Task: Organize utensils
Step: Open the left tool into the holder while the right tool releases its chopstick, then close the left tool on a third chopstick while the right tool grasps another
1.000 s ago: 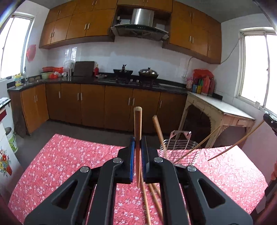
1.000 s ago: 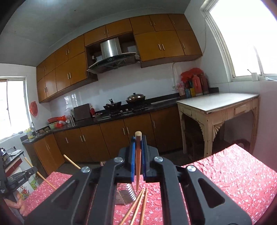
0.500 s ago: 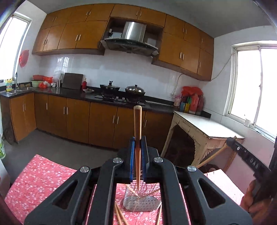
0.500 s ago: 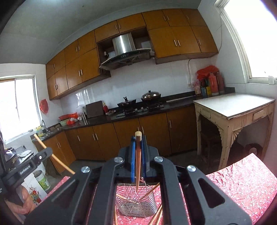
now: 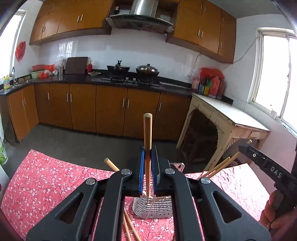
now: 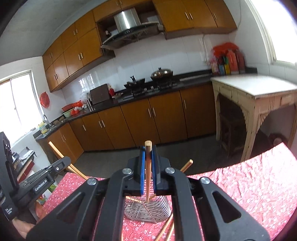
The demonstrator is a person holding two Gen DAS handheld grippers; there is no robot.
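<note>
Kitchen backdrop in the left wrist view: brown cabinets (image 5: 111, 109) under a dark countertop (image 5: 89, 78), range hood (image 5: 141, 16) above two woks on the stove, pale side table (image 5: 228, 118) by the window. Nearer, red floral tablecloth (image 5: 46, 181) over the work surface. Left gripper (image 5: 148, 163) pressed shut on a wooden chopstick (image 5: 148, 140), held upright between the blue pads, lower tip just above or inside the wire utensil basket (image 5: 154, 209) standing on the cloth. More chopsticks (image 5: 130, 226) lying loose on the cloth beside the basket, one leaning out behind the gripper. At far right, right gripper (image 5: 246, 146), seen from the side, clamped on a second chopstick (image 5: 220, 166), with a hand (image 5: 269, 213) around its grip.

Same kitchen in the right wrist view, tilted, red cloth (image 6: 250, 185) again below. Right gripper (image 6: 148, 163) closed on its chopstick (image 6: 148, 163), shaft upright, tip pointing into the wire basket (image 6: 148, 209), where other sticks already cross. Loose chopsticks (image 6: 165, 228) on the cloth against the basket's near side. At left, left gripper (image 6: 64, 163) in profile, pinching its slanted chopstick (image 6: 55, 150).
</note>
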